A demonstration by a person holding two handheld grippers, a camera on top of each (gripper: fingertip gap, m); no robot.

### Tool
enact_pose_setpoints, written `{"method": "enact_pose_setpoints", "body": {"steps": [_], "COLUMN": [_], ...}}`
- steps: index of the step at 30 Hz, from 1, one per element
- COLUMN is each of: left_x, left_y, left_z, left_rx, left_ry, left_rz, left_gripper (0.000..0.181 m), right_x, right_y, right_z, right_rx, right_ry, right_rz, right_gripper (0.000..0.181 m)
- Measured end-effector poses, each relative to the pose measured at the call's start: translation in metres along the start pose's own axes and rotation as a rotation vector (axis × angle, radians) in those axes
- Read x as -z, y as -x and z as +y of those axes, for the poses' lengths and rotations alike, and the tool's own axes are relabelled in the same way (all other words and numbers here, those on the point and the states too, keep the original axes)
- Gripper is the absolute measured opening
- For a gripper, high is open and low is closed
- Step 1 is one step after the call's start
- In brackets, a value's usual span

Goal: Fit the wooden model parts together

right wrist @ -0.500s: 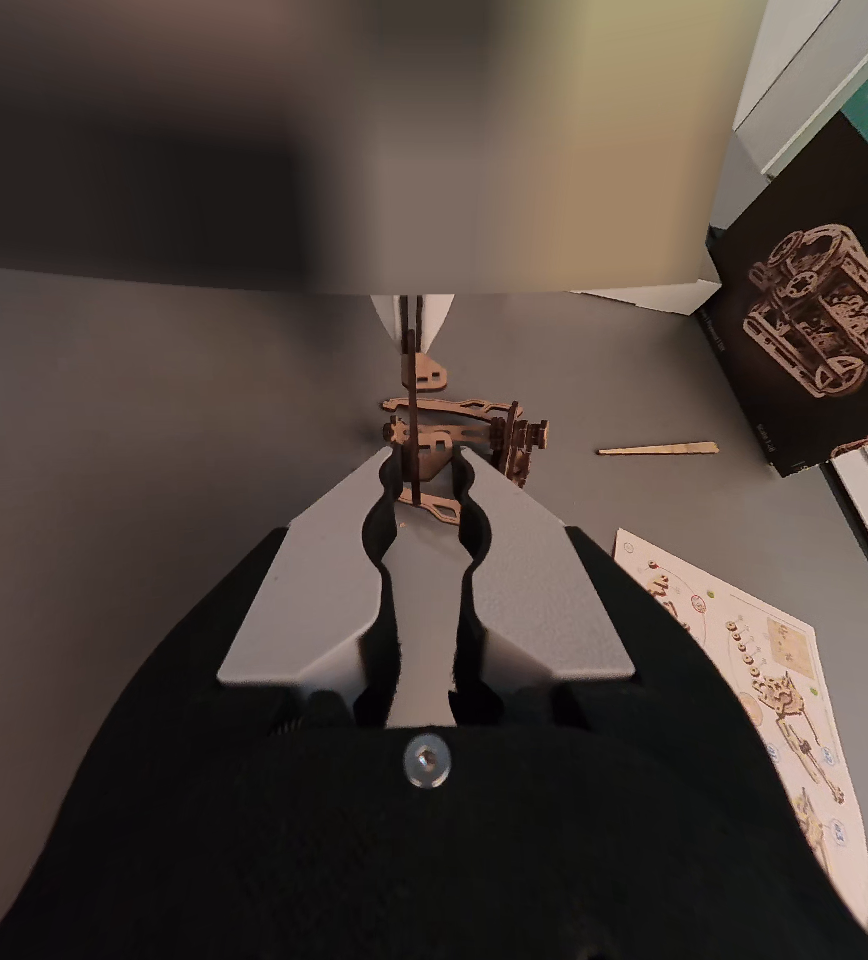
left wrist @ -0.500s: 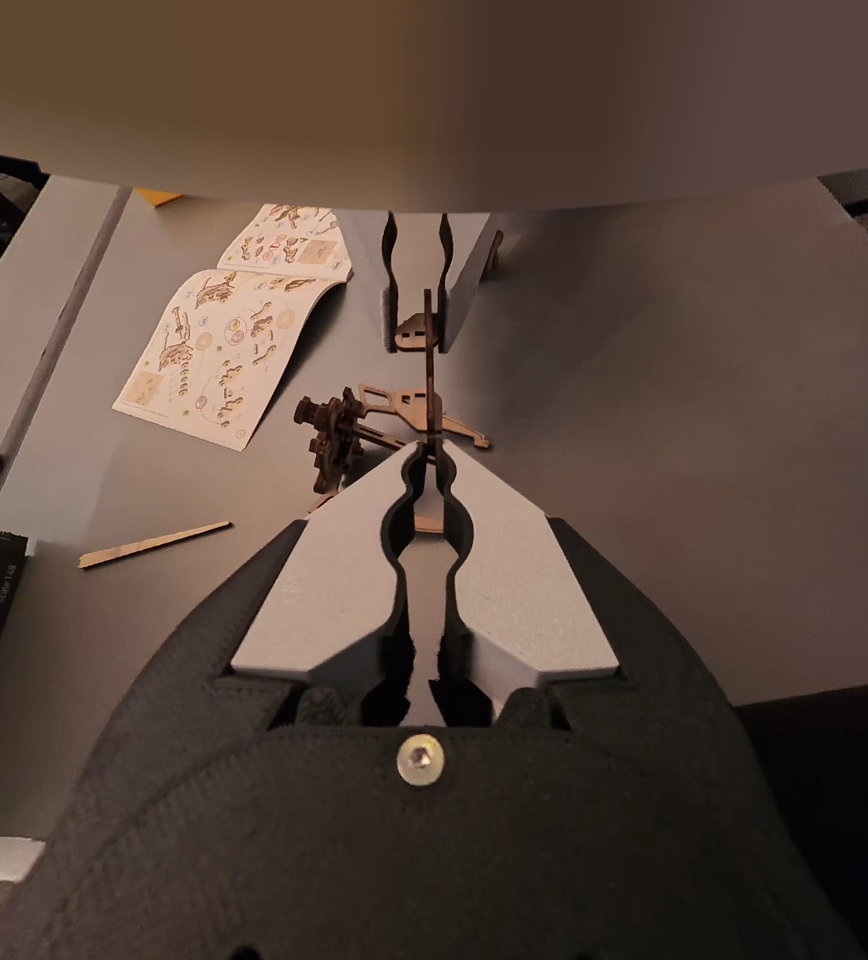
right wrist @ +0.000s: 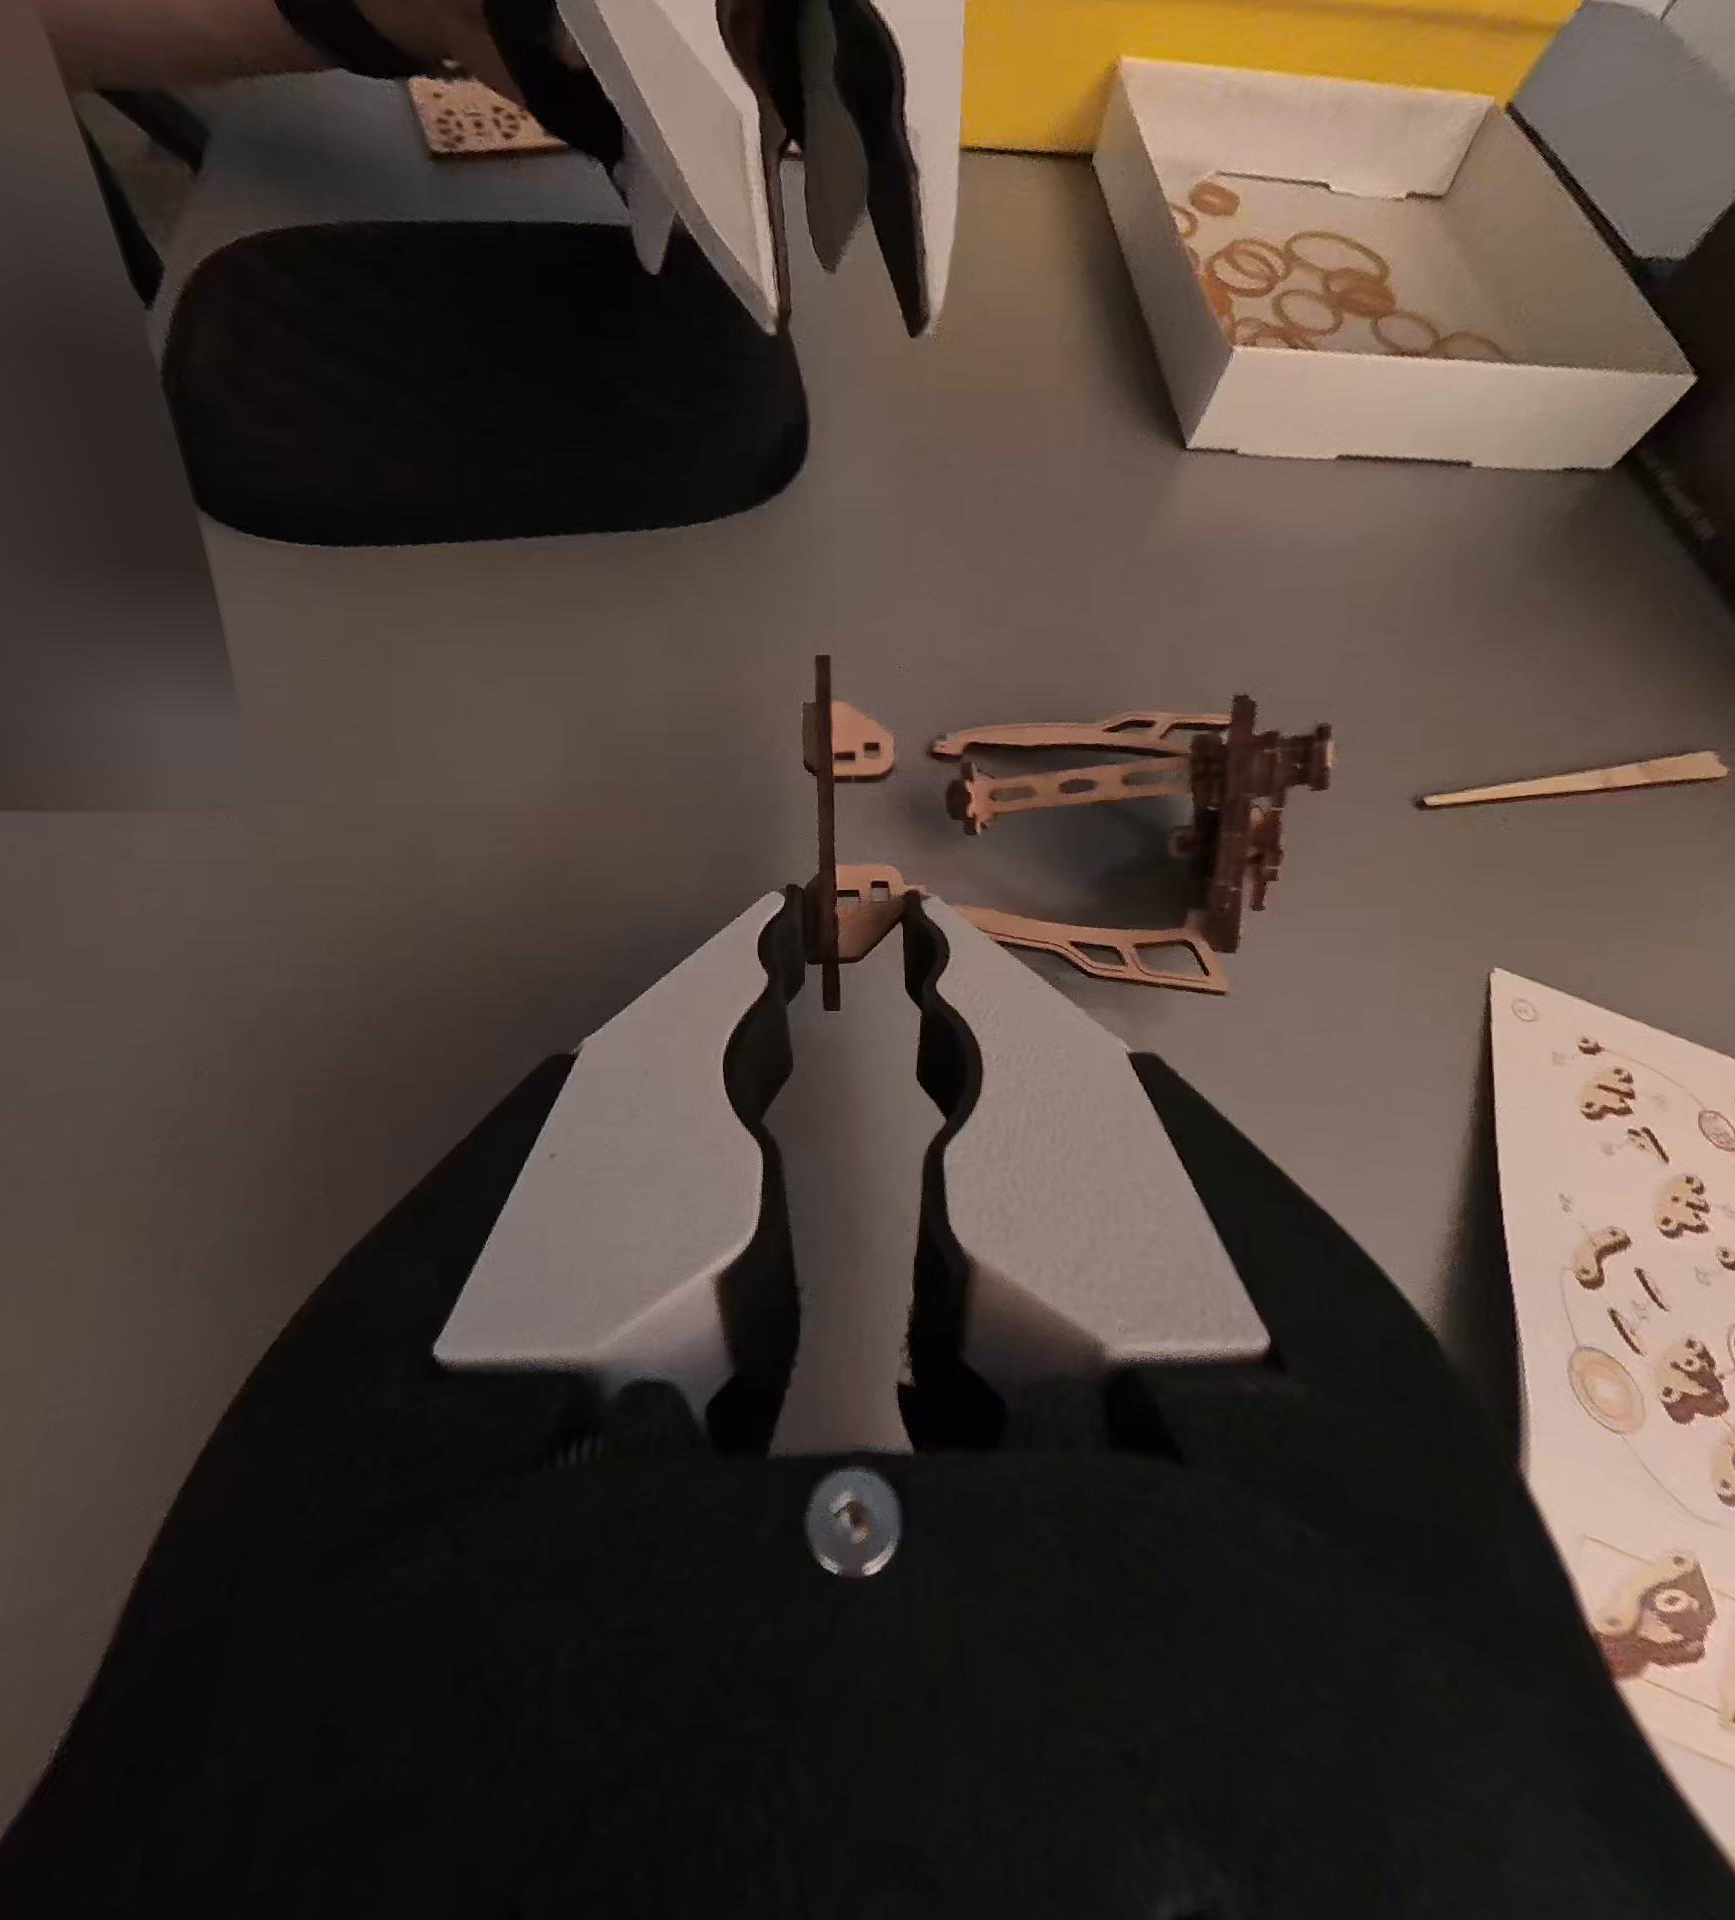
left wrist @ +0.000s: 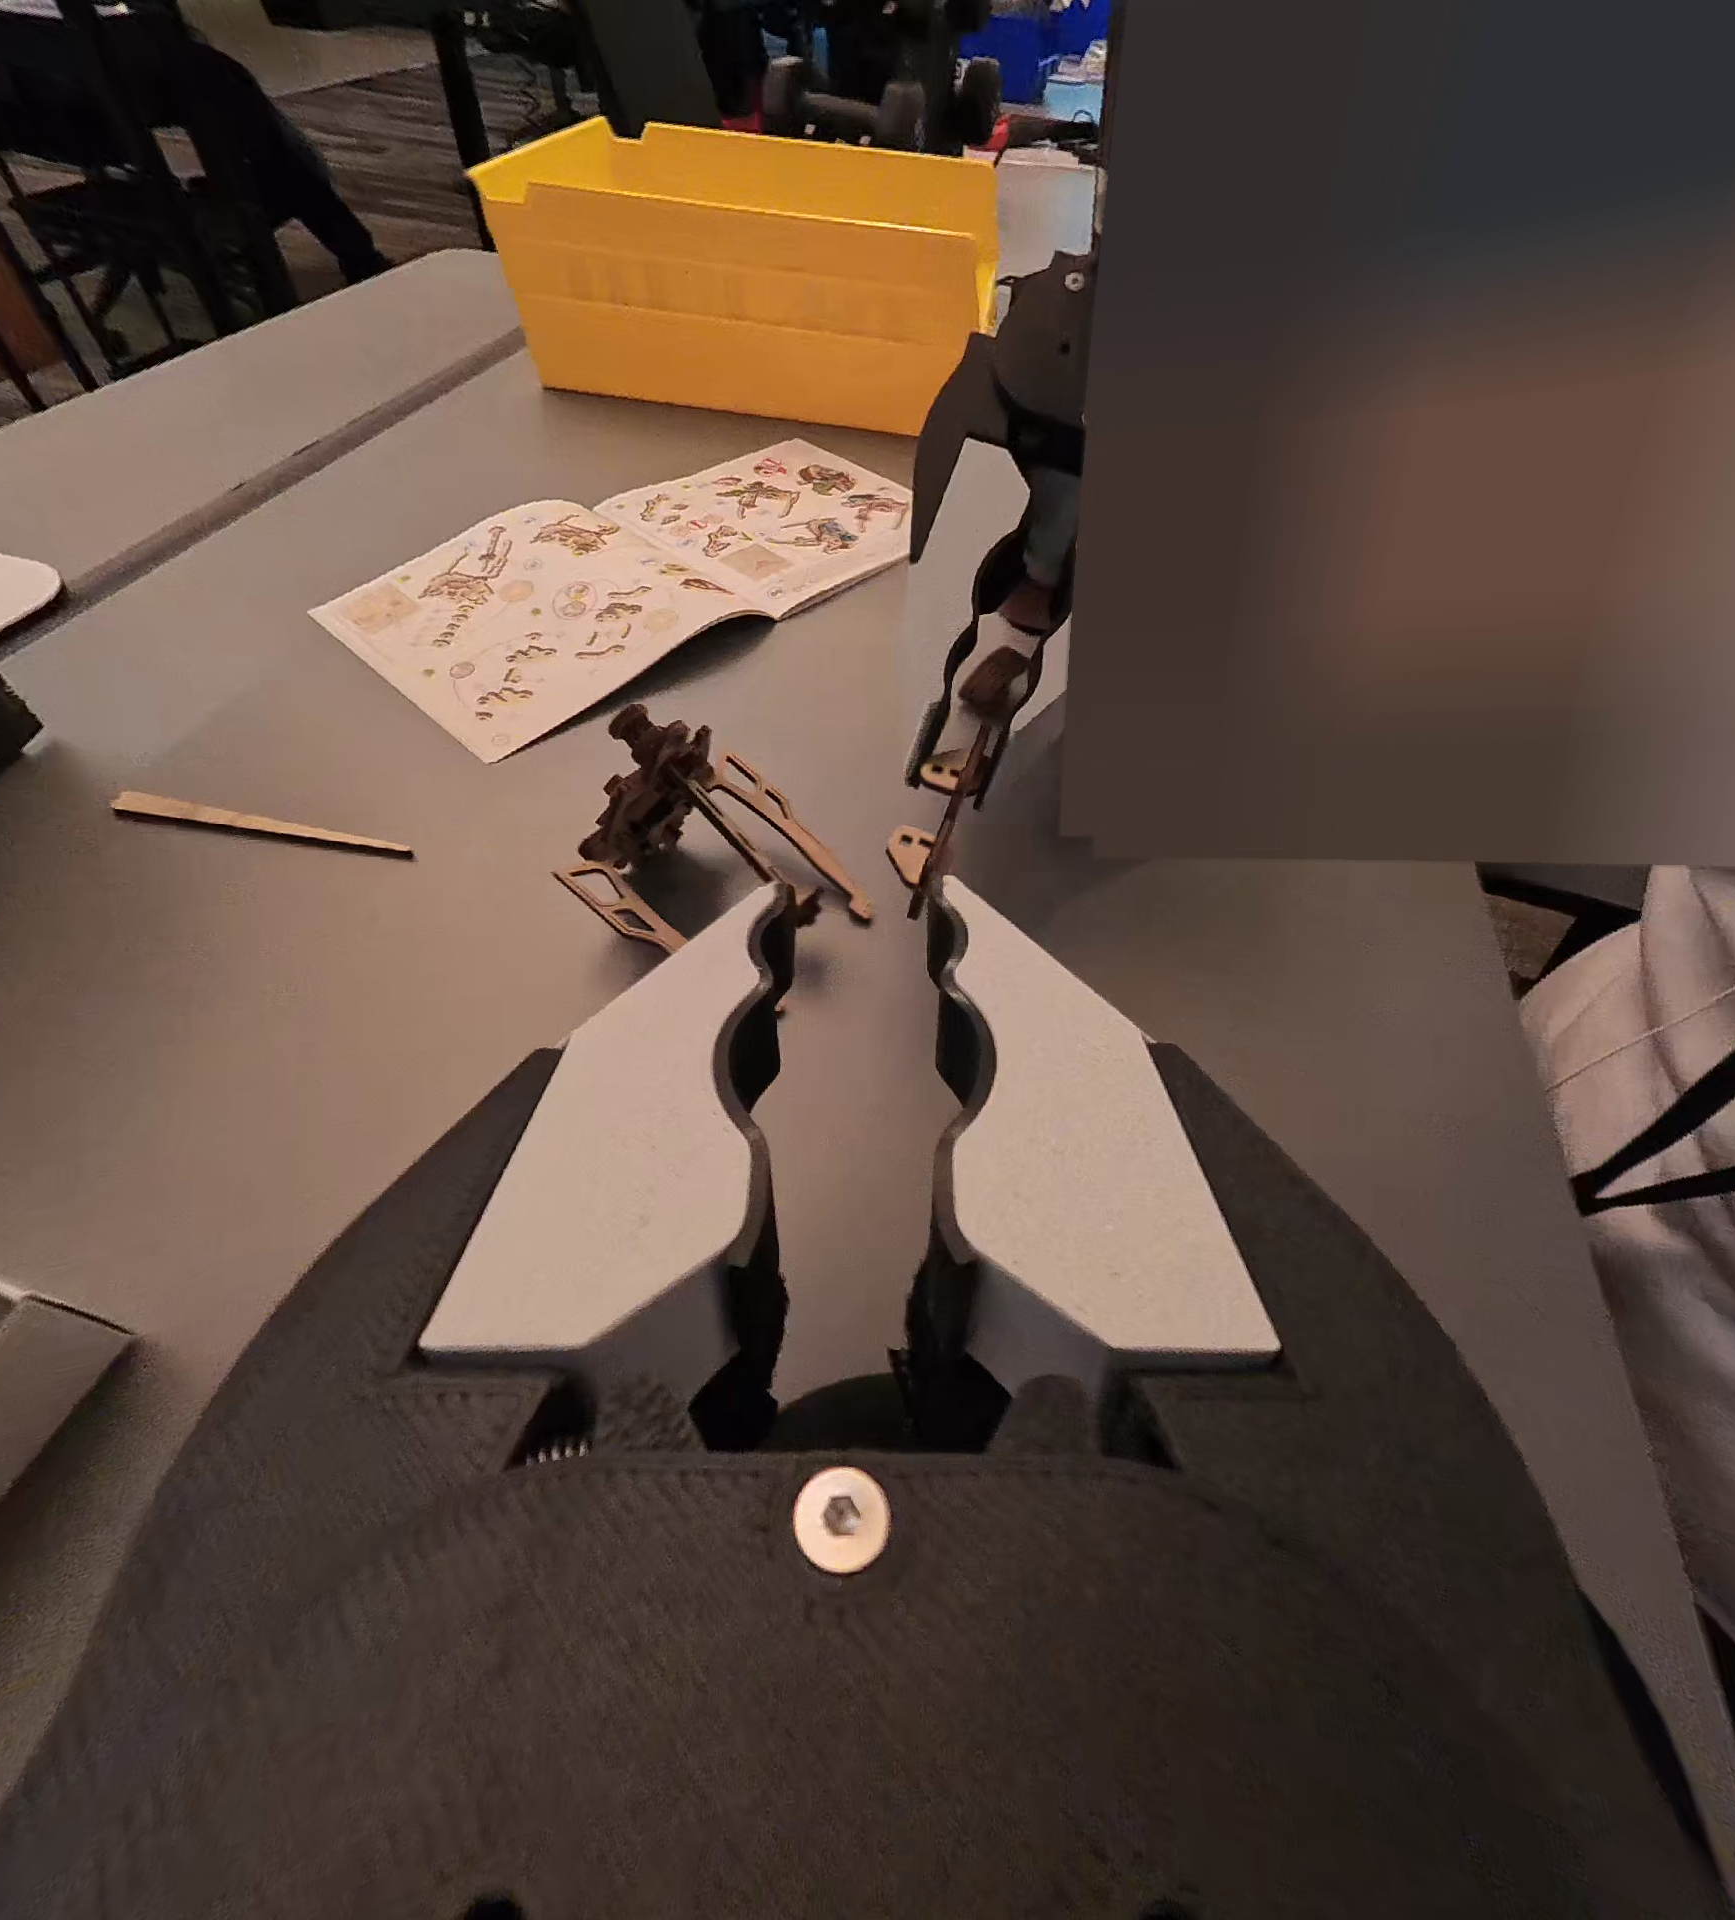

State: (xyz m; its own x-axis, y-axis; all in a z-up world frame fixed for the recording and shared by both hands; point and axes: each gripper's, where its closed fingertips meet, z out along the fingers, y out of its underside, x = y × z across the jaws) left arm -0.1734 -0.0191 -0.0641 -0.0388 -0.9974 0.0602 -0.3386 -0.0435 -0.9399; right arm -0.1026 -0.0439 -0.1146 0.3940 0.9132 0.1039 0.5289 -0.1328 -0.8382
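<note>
The left tongs have let go of the flat wooden piece and opened wide. They have pulled back and up, away from it. Now only the right tongs hold the piece, and it stands upright with two small tabs sticking out.

we are holding our left gripper low over the table with its jaws spread apart and empty. our right gripper is pointing toward it from the opposite side, its jaws pinching a thin upright wooden piece at its lower end.
</note>
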Motion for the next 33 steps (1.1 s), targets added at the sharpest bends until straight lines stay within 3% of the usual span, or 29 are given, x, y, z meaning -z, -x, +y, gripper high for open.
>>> {"method": "enact_pose_setpoints", "body": {"steps": [5, 10, 13, 16, 22, 25, 29, 33], "left_x": [-0.006, -0.020, -0.024, -0.032, -0.051, -0.051, -0.055, -0.071], "left_y": [-0.020, -0.032, -0.015, 0.011, 0.046, 0.050, 0.067, 0.071], "left_z": [0.007, 0.011, 0.012, 0.017, 0.013, 0.020, 0.012, 0.022], "left_rx": [-0.024, -0.127, -0.209, -0.248, -0.327, -0.365, -0.389, -0.413], "left_ry": [0.032, 0.062, 0.091, 0.167, 0.165, 0.210, 0.182, 0.200], "left_rz": [0.006, 0.001, -0.029, -0.026, 0.063, 0.149, 0.133, 0.167], "left_gripper": [0.022, 0.022, 0.019, 0.032, 0.051, 0.045, 0.026, 0.017], "right_x": [0.003, 0.012, 0.015, 0.010, -0.006, -0.004, -0.002, -0.005], "right_y": [0.008, -0.002, -0.021, -0.037, -0.057, -0.060, -0.060, -0.061], "right_z": [-0.010, -0.018, -0.024, -0.025, -0.017, -0.020, -0.022, -0.020], "right_rx": [0.039, 0.189, 0.233, 0.248, 0.249, 0.259, 0.239, 0.212], "right_ry": [-0.022, -0.024, -0.022, -0.014, -0.012, -0.039, -0.090, -0.100], "right_rz": [0.034, 0.183, 0.270, 0.301, 0.276, 0.271, 0.251, 0.232], "right_gripper": [0.017, 0.017, 0.017, 0.017, 0.017, 0.017, 0.017, 0.016]}}
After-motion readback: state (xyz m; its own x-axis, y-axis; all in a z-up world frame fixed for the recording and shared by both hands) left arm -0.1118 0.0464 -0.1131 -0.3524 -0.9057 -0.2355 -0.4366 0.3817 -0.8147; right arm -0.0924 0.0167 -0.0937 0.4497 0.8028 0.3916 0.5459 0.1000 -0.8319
